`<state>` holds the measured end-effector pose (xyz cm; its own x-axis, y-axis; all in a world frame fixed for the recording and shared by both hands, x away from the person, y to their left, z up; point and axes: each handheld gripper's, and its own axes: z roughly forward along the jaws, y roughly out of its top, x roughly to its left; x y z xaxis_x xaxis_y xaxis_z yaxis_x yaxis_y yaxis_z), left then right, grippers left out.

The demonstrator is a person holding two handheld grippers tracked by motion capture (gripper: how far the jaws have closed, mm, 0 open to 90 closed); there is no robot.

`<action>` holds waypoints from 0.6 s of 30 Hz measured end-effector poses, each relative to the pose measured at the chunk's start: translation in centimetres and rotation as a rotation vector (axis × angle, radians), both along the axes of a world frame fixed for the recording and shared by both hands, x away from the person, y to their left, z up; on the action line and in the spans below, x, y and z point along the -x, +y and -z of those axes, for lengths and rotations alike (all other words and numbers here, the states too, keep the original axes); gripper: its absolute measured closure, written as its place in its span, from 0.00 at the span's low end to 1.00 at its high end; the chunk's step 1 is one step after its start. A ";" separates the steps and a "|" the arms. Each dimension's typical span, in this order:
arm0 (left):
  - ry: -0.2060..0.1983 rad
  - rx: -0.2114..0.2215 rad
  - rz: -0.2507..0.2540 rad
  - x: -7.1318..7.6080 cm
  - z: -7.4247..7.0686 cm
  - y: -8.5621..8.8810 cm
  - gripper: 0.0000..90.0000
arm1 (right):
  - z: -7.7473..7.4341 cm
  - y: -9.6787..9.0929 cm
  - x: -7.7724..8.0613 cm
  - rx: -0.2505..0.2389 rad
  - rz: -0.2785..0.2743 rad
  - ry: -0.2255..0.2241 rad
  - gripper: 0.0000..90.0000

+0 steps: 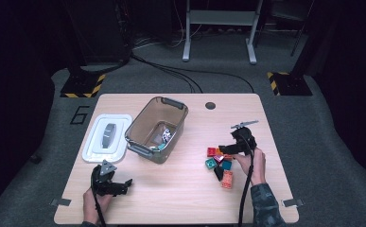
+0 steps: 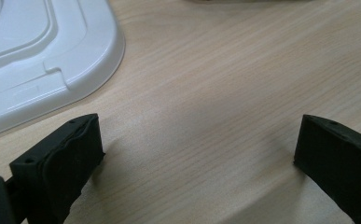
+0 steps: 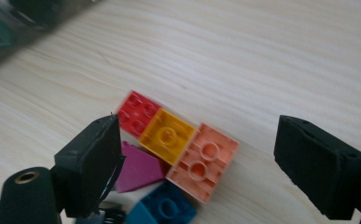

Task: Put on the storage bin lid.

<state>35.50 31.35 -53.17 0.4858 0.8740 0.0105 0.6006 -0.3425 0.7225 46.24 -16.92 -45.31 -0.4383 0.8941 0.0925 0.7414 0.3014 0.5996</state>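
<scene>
Between open jaws, five bricks (image 3: pixel 169 154)

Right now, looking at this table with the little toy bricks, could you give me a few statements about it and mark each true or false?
1. The white plastic lid sits on the clear plastic bin. False: it lies on the table beside the bin.
2. The right gripper stands open above the bricks. True.
3. The yellow square brick lies between the red brick and the peach brick. True.
4. The left gripper holds a brick. False: its fingers are open over bare wood.
</scene>
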 end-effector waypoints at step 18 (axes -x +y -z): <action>0.001 0.005 -0.003 0.0 0.0 0.0 0.01 | 3.6 -1.7 -0.4 0.022 0.111 0.063 0.25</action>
<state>35.47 31.32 -53.19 0.4834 0.8754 0.0054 0.6024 -0.3371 0.7235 46.68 -18.63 -48.88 -0.3309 0.9387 0.0966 0.8067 0.2282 0.5451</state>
